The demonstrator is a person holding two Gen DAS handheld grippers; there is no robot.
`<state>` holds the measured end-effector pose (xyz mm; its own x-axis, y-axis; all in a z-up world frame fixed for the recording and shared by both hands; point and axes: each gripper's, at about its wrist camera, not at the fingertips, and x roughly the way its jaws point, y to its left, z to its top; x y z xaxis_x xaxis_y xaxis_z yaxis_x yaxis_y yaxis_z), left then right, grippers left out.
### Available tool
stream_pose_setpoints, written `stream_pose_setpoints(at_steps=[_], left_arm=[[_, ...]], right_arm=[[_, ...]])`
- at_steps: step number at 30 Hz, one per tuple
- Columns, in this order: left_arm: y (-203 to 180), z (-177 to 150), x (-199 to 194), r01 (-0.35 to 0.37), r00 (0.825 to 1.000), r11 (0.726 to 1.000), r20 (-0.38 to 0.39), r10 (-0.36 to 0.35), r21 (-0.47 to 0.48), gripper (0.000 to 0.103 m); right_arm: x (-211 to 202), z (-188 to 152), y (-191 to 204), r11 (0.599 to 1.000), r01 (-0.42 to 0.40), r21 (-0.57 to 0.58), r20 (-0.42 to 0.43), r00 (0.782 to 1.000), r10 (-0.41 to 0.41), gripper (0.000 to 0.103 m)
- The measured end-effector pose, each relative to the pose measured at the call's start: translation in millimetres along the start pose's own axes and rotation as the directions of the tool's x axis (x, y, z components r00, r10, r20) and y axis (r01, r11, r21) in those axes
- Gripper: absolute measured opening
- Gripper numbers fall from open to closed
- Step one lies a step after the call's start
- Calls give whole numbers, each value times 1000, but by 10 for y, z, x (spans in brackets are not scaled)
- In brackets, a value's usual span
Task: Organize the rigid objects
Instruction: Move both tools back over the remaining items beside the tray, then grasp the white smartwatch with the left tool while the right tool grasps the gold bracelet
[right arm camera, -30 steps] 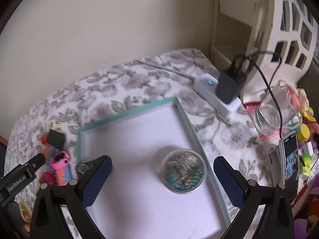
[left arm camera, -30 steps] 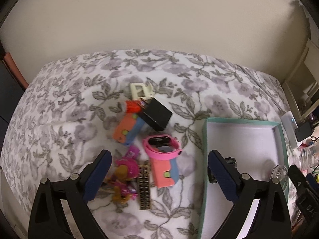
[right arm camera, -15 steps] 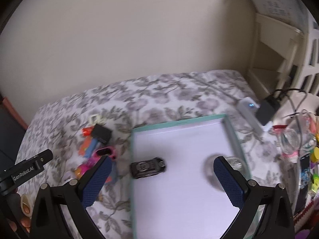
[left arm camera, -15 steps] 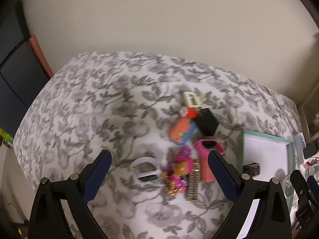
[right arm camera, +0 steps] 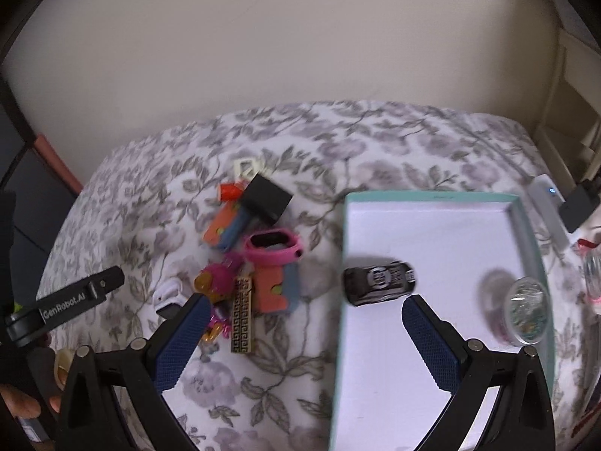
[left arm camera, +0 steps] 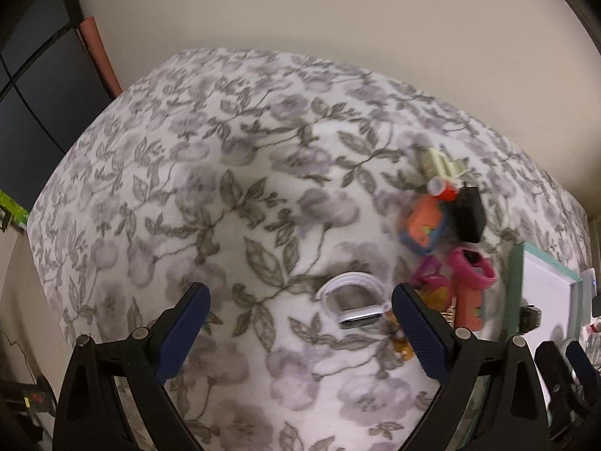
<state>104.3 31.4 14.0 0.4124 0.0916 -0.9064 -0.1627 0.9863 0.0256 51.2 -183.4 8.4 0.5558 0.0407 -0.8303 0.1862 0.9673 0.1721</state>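
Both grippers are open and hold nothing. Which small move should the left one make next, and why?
Probably lower the left gripper onto the white watch. It lies loose on the floral cover between the open fingers, while the teal box already holds the toy car and a round tin.

Both grippers hang in the air with jaws spread wide and nothing between them. The left gripper [left arm camera: 300,323] and the right gripper [right arm camera: 304,323] both point forward and down. At the lower left of the right wrist view, a hand [right arm camera: 26,398] grips the left gripper's handle.
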Motion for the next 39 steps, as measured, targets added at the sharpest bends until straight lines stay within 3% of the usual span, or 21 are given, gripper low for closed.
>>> stream_pose_setpoints(at_steps=[9, 13, 31, 39], left_arm=[[154, 37, 293, 37, 996, 998, -74, -40, -45, 97], [159, 58, 424, 47, 993, 998, -102, -52, -46, 97], [-77, 75, 733, 122, 980, 993, -160, -122, -10, 97], [-203, 30, 792, 112, 979, 993, -177, -103, 41, 97]], right_arm=[[391, -129, 371, 995, 21, -95, -90, 995, -29, 101], [561, -179, 478, 992, 31, -124, -122, 991, -47, 94], [890, -252, 501, 992, 52, -113, -205, 976, -74, 76], [900, -245, 517, 993, 38, -110, -212, 975, -61, 67]])
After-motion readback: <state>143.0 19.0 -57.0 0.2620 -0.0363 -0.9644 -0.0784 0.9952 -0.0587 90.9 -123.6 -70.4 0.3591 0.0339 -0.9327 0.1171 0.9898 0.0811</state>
